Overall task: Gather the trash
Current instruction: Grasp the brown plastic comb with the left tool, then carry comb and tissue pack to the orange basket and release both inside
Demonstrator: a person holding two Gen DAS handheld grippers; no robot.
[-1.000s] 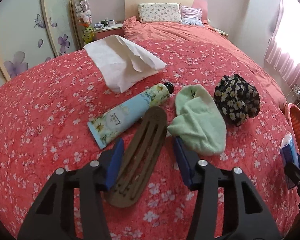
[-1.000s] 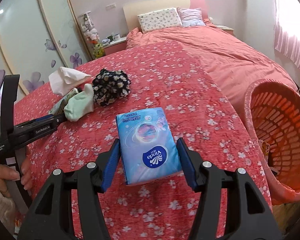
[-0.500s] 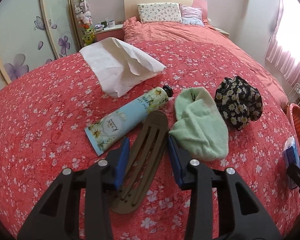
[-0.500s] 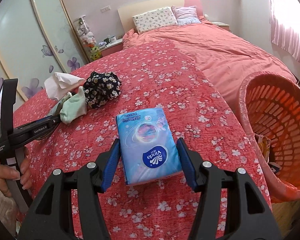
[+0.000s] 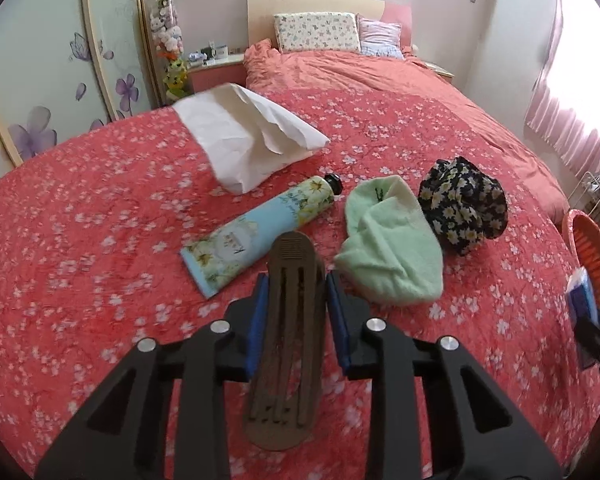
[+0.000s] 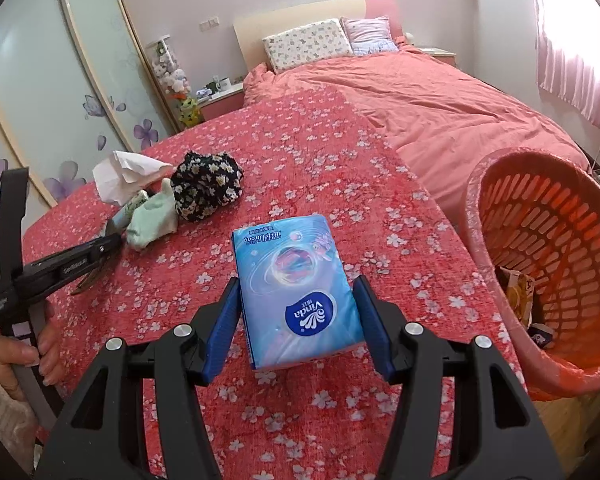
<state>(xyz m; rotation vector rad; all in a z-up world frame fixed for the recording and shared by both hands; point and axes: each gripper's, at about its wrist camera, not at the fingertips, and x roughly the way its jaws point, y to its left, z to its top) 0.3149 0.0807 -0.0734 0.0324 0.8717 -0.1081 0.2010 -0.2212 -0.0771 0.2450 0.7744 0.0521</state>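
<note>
A flat brown slotted piece [image 5: 288,340] lies lengthwise between the blue pads [image 5: 257,312] of my left gripper [image 5: 294,280], low over the red flowered bedspread [image 5: 80,260]. The jaws are closing and the pads touch both of its edges. My right gripper [image 6: 296,288] is shut on a blue tissue pack [image 6: 296,276] held above the bedspread, just left of the orange basket [image 6: 560,232]. Beside the brown piece lie a flowered cream tube [image 5: 260,232], a pale green sock [image 5: 388,248], a dark daisy-print cloth [image 5: 464,204] and crumpled white paper [image 5: 244,140].
The basket stands off the bed's right edge with wrappers [image 6: 518,292] inside. Pillows [image 5: 316,32] and a plain pink quilt [image 6: 460,108] fill the far end of the bed. A wardrobe with flower decals [image 5: 40,80] runs along the left. A hand [image 6: 16,356] grips the left tool.
The left jaws have narrowed onto the brown piece, which has swung from a slant to straight along the fingers. The right gripper keeps the tissue pack, and the basket shows more fully.
</note>
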